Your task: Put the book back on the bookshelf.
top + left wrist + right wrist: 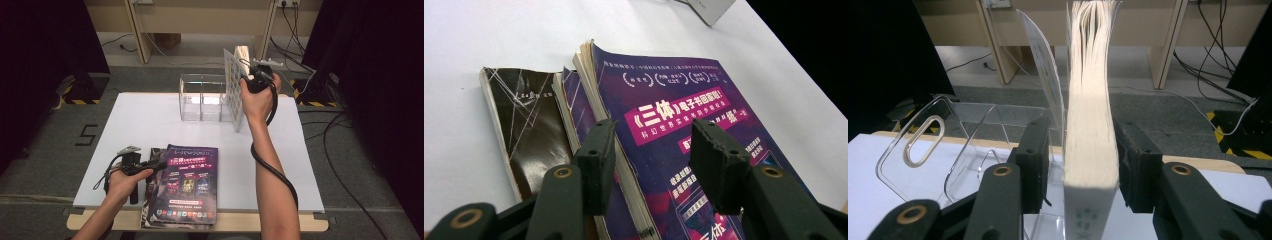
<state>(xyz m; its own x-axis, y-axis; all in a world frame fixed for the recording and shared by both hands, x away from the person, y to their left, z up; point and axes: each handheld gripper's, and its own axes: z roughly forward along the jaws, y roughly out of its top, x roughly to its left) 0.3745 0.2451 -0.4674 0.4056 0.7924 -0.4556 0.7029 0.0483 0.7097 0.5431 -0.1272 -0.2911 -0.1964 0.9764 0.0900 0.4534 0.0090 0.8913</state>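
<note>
Grey carpet floor [45, 125], black curtains [45, 40]

High view: fixed above the near edge of the white desk [150, 120], facing forward and down, far enough off to take in the whole top, with the clear rack [202, 97] at the far side. Left gripper view: low and close over the stacked books [664, 125] nearest the person, looking away toward that rack. Right gripper view: tight on the white book [1090, 125] standing upright at the rack [933, 145], facing the floor beyond; the high view shares both spots.
</note>
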